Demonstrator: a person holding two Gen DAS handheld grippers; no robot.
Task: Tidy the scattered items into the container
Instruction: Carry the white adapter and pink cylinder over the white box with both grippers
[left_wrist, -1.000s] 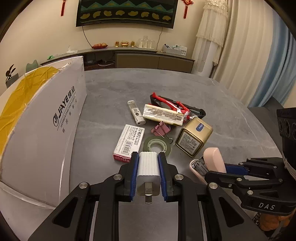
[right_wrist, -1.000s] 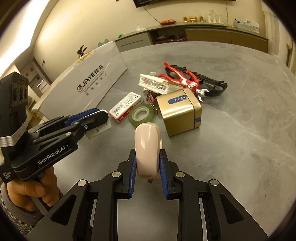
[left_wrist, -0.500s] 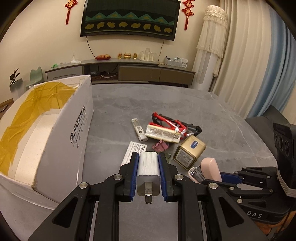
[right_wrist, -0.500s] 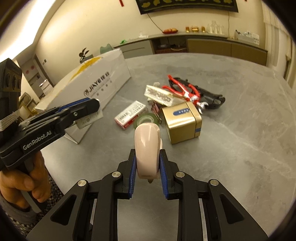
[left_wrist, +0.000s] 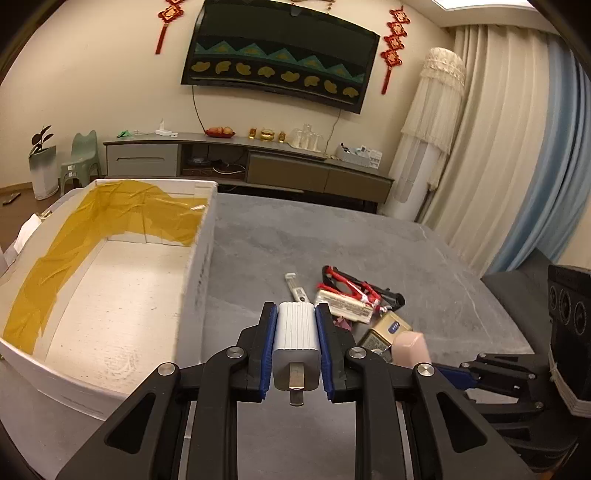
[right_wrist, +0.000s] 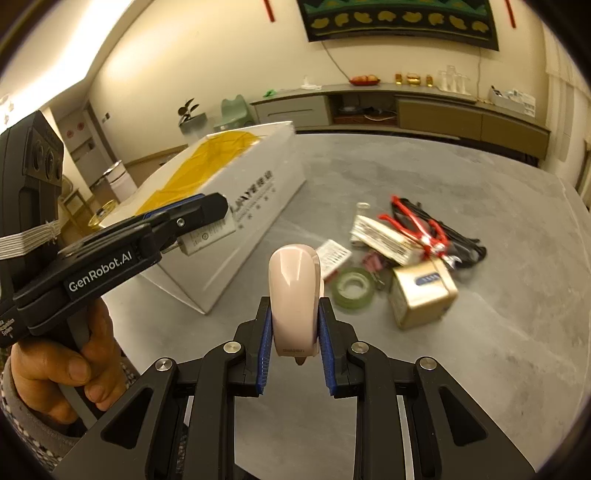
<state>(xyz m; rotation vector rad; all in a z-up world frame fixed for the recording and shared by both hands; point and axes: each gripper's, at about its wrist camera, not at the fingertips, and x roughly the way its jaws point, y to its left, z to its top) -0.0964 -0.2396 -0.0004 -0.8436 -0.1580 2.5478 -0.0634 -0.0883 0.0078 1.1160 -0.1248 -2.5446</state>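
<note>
My left gripper (left_wrist: 295, 332) is shut on a white ribbed charger block (left_wrist: 296, 338), held above the table beside the near right wall of the white cardboard box (left_wrist: 195, 266). The box is open on top, lined with yellow tape, and nothing lies inside. My right gripper (right_wrist: 294, 325) is shut on a pale pink stapler (right_wrist: 293, 291), raised over the table right of the box (right_wrist: 255, 206). On the grey table lie a gold tin (right_wrist: 423, 293), a green tape roll (right_wrist: 351, 286), red pliers (right_wrist: 417, 225), a paper packet (right_wrist: 384, 240) and pink binder clips (right_wrist: 373, 262).
A white tube (left_wrist: 297, 290) and a red-and-white staple box (right_wrist: 334, 254) lie among the pile. A hand (right_wrist: 62, 365) holds the left gripper's handle at the near left. A TV cabinet (left_wrist: 251, 166) and curtains (left_wrist: 517, 166) stand beyond the table.
Both grippers rose with their loads. The left one climbed above the box rim, so its inside now shows; the right one drew back and up from the pile.
</note>
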